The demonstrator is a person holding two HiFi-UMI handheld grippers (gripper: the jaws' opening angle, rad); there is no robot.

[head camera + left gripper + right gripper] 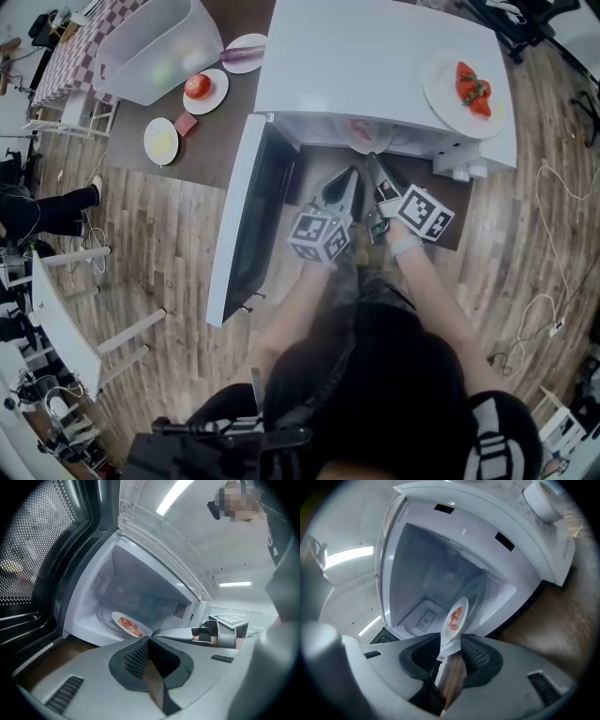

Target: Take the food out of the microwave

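Note:
The white microwave (pixel 375 56) stands with its door (pixel 246 216) swung wide to the left. Inside, a white plate (pixel 117 618) with reddish food (pixel 130 624) rests on the turntable. Both grippers reach into the opening side by side. My left gripper (pixel 149 639) is shut with nothing in it, just short of the plate. My right gripper (pixel 452 651) is rolled on its side, jaws apart. The plate (pixel 451 631) shows edge-on there, its near rim between the jaws, and the pads do not press on it.
A plate of red food (pixel 466 89) sits on top of the microwave. On the brown table to the left are a clear tub (pixel 155 52) and small plates with a tomato (pixel 199 87), something yellow (pixel 161 141) and something purple (pixel 246 53). Cables lie on the wooden floor at the right.

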